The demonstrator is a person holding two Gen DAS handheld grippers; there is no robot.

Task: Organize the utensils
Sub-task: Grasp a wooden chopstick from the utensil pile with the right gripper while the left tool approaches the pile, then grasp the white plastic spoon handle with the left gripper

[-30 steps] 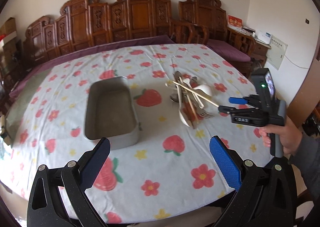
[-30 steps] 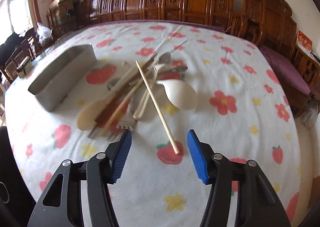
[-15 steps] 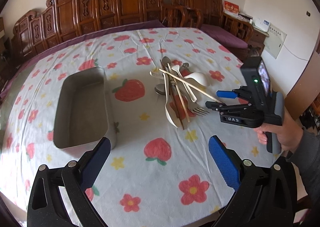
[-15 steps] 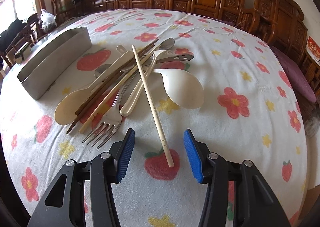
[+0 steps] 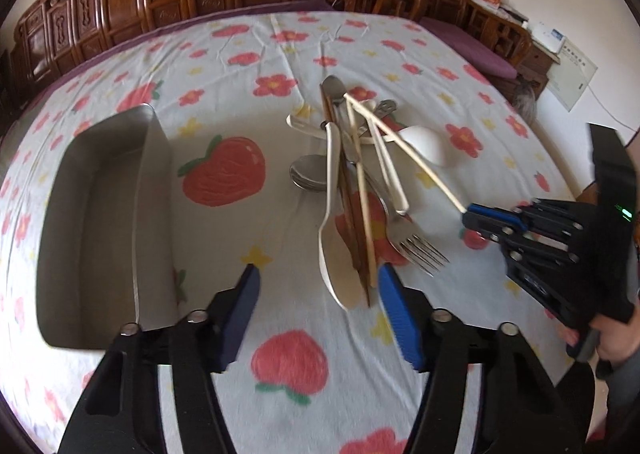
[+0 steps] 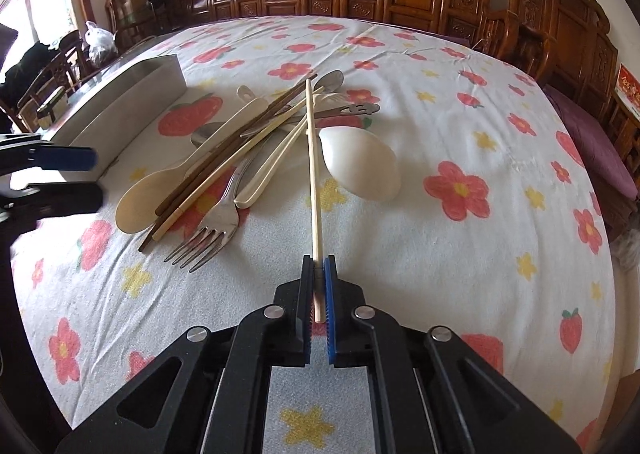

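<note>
Right gripper (image 6: pixel 319 294) clamped on pale chopstick (image 6: pixel 312 158); left gripper (image 5: pixel 316 294) open.
The chopstick's far end rested on the utensil pile (image 5: pixel 356 190) mid-table; the metal tray (image 5: pixel 100 222) stood near the table's (image 6: pixel 460 114) left edge, apart from the pile.

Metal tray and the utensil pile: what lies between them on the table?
Only bare tablecloth separates the metal tray from the utensil pile, seen in the left wrist view.

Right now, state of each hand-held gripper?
Left hand-held gripper: open, holding nothing.
Right hand-held gripper: closed on the pale chopstick.
</note>
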